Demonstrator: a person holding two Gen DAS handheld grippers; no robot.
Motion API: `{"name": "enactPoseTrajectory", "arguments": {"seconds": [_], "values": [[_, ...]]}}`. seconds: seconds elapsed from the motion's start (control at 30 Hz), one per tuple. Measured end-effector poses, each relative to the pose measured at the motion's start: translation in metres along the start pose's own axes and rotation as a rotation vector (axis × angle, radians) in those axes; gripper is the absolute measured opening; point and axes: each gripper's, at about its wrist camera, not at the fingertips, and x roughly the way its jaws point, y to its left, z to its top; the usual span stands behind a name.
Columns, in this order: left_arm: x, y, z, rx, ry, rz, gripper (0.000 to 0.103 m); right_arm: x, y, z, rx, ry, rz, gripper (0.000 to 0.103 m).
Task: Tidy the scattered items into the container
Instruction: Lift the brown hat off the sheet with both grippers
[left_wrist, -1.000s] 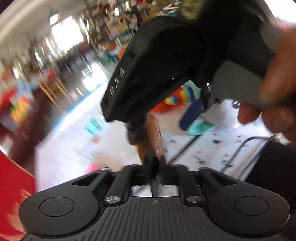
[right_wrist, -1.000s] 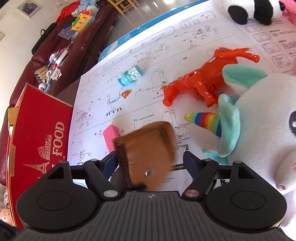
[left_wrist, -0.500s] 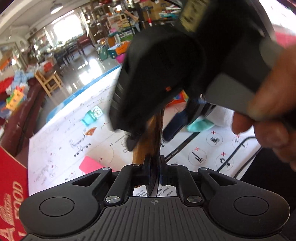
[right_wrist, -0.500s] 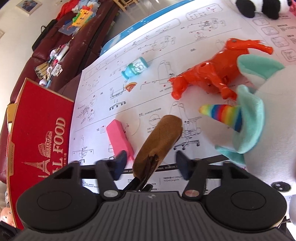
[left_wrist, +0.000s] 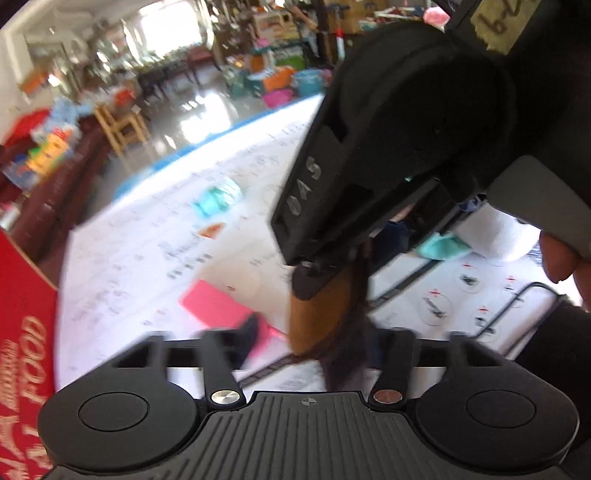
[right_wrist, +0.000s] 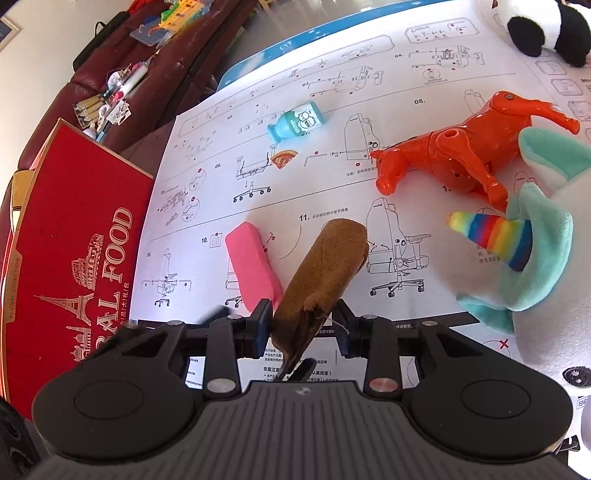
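A brown suede pouch (right_wrist: 325, 266) stands between the fingers of my right gripper (right_wrist: 301, 326), which are closing on its lower end. In the left wrist view the same pouch (left_wrist: 321, 314) hangs under the right gripper's black body (left_wrist: 388, 155). My left gripper (left_wrist: 306, 343) is open, its fingers spread either side of the pouch. A pink eraser block (right_wrist: 253, 266), a teal toy bottle (right_wrist: 297, 122), an orange toy horse (right_wrist: 458, 147) and a pizza-slice piece (right_wrist: 284, 159) lie on the white instruction sheet (right_wrist: 406, 85). The red box (right_wrist: 70, 240) is at the left.
A plush unicorn (right_wrist: 524, 251) with a rainbow horn fills the right side. A panda plush (right_wrist: 546, 26) sits at the far right corner. A dark red sofa (right_wrist: 147, 59) with clutter runs along the left behind the box.
My left gripper has let go of the pouch and opened. My right gripper's fingers have narrowed around the pouch, which has turned edge-on and upright.
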Motion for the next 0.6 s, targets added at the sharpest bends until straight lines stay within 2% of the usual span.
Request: {"name": "enactPoseTrajectory", "arguments": {"seconds": [0.03, 0.1, 0.2, 0.37, 0.53, 0.6], "values": [[0.0010, 0.0017, -0.0001, -0.012, 0.008, -0.015, 0.027, 0.0003, 0.0004, -0.0003, 0.000, 0.001, 0.000, 0.043], [0.0009, 0.0015, -0.0034, 0.002, -0.004, 0.003, 0.022, 0.0003, 0.0005, -0.0008, -0.002, 0.001, -0.005, 0.044], [-0.0009, 0.0033, -0.0062, 0.014, -0.004, 0.003, 0.020, 0.0017, -0.0002, -0.0005, -0.001, 0.004, -0.011, 0.047], [-0.0020, 0.0022, -0.0095, 0.015, -0.005, -0.001, 0.020, 0.0056, -0.0049, 0.0047, 0.059, 0.011, -0.004, 0.047], [0.0006, -0.0030, -0.0033, -0.014, 0.018, -0.020, 0.024, 0.0081, -0.0085, 0.0075, 0.082, 0.000, -0.009, 0.046], [0.0012, -0.0009, -0.0030, -0.030, 0.040, -0.027, 0.029, 0.0086, -0.0074, 0.0064, 0.068, -0.005, -0.015, 0.046]]}}
